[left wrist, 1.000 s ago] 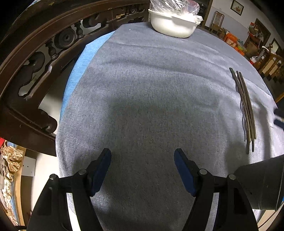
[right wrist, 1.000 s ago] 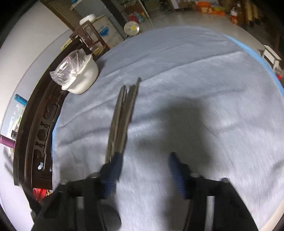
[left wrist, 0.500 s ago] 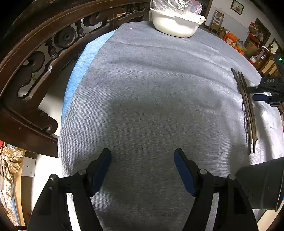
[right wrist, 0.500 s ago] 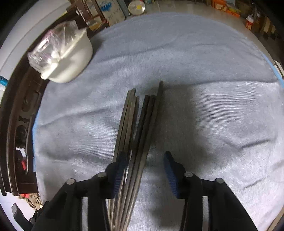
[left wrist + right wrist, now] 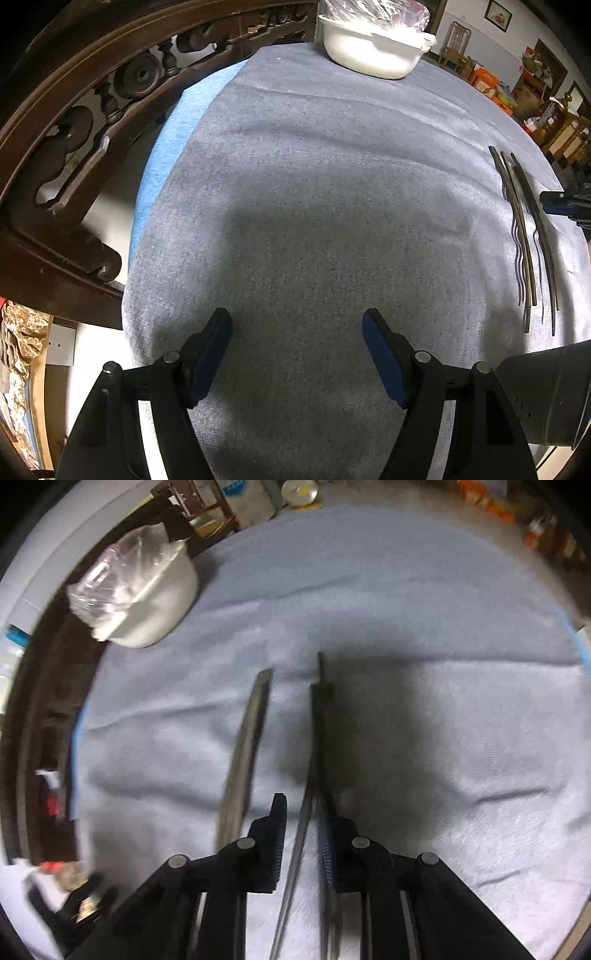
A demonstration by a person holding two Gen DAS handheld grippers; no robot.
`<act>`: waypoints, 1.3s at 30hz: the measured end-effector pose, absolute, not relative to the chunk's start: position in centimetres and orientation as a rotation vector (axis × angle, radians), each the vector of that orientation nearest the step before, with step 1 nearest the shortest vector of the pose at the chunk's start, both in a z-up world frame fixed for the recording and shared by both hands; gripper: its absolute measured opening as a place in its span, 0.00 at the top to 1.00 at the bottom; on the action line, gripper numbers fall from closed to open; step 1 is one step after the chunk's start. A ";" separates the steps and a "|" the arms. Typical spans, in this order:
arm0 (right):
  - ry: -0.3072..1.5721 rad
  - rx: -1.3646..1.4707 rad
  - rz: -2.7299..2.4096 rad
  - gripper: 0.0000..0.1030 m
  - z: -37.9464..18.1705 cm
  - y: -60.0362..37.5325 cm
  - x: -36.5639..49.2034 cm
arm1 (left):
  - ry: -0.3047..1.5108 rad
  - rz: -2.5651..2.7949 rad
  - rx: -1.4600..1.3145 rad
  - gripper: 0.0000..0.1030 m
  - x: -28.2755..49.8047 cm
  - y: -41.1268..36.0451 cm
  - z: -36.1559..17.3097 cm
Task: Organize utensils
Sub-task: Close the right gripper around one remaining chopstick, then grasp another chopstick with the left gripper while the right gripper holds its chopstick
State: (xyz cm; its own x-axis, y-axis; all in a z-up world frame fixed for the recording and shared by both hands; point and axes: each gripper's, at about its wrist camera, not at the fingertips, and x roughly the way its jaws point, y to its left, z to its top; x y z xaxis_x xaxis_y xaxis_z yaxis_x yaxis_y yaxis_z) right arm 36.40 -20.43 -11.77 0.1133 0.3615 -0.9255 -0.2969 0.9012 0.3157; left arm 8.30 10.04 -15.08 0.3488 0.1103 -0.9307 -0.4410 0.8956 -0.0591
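The right gripper (image 5: 301,812) sits low in the middle of its own view, and its jaws have just been closing in. A few long, thin, dark utensils (image 5: 316,746) run between the pads, right against the right-hand pad. A gap shows at the left-hand pad, so the pads are not squeezing them from both sides. A second dark bunch (image 5: 245,746) lies just left of the gripper, outside the jaws, apart from the first bunch. The picture is blurry, so what kind of utensils they are cannot be told here.

In the left wrist view, the same utensils (image 5: 524,236) lie at the right edge of the frame. They look like skinny dark sticks, some straight and some wavy.

The left gripper (image 5: 297,350) sits at the bottom middle of its view, jaws wide apart, nothing between them.

Everything rests on a grey cloth (image 5: 314,184). A white bowl (image 5: 369,55) with clear plastic on it sits at the top of that frame.
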 end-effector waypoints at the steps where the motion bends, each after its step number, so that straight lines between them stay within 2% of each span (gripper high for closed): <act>1: 1.357 0.068 0.458 0.77 -11.5 -21.2 36.5 | 1.164 0.363 -0.324 0.28 8.4 10.0 -15.0; 15: 1.394 0.046 0.388 0.75 -14.0 -21.6 37.7 | 1.181 0.370 -0.310 0.28 9.0 9.8 -15.1; 16: 1.410 0.017 0.367 0.79 -14.3 -21.3 37.8 | 1.182 0.370 -0.310 0.28 9.0 9.8 -15.1; 19: 1.387 -0.057 0.305 0.78 -14.2 -21.0 37.8 | 1.176 0.372 -0.314 0.28 8.8 10.0 -15.0; 30: 1.417 0.009 0.348 0.76 -14.4 -21.8 40.3 | 1.177 0.341 -0.308 0.28 10.8 10.9 -14.0; 32: 1.424 -0.003 0.344 0.79 -14.3 -22.0 40.9 | 1.179 0.301 -0.311 0.28 12.0 11.0 -13.4; 33: 1.426 -0.009 0.339 0.88 -14.4 -21.8 41.1 | 1.182 0.274 -0.314 0.28 12.6 11.0 -13.2; 34: 1.427 -0.014 0.334 0.91 -14.5 -22.1 41.1 | 1.187 0.243 -0.325 0.28 13.4 11.1 -13.0; 39: 1.421 0.038 0.360 0.92 -14.7 -23.8 41.1 | 1.236 0.073 -0.360 0.28 19.7 10.1 -12.4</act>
